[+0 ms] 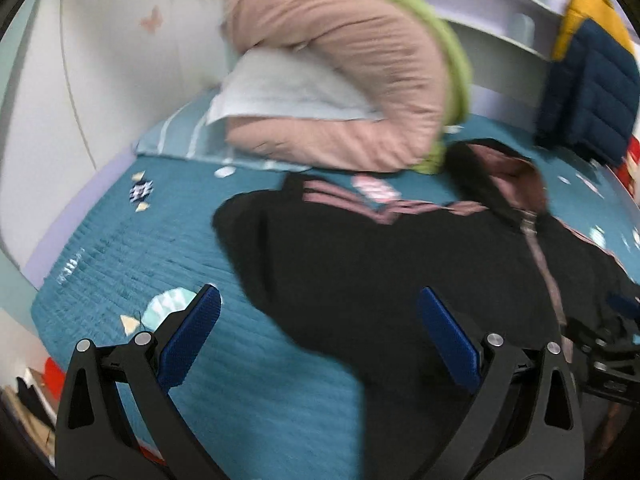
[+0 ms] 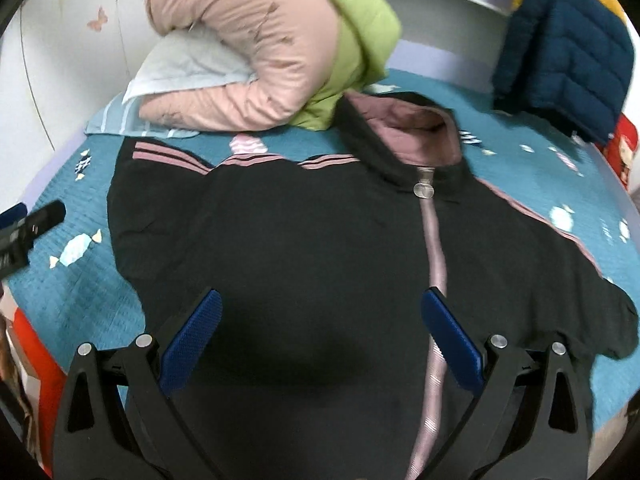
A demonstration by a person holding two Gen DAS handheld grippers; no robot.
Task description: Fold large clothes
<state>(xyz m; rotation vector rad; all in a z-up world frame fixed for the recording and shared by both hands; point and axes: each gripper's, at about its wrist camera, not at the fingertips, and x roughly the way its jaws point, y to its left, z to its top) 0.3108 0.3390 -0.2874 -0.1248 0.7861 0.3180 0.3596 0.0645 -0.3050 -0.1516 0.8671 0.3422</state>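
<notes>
A black zip-up jacket [image 2: 312,232] with pink stripes, a pink zipper band and a pink-lined collar lies spread front-up on the teal bed cover [image 2: 80,292]. My right gripper [image 2: 320,300] hovers open over the jacket's lower front, its blue pads [image 2: 188,340] wide apart with nothing between them. In the left wrist view the same jacket [image 1: 360,260] fills the right half. My left gripper [image 1: 318,298] is open above the jacket's left edge, one pad over the cover and one over the black fabric. The left gripper also shows at the left edge of the right wrist view [image 2: 28,228].
A folded pink and green quilt [image 2: 256,52] with a pale blue pillow [image 2: 180,64] sits at the head of the bed. A navy and yellow puffer jacket [image 2: 564,48] hangs at the back right. Red items lie off the bed's left edge [image 2: 32,364].
</notes>
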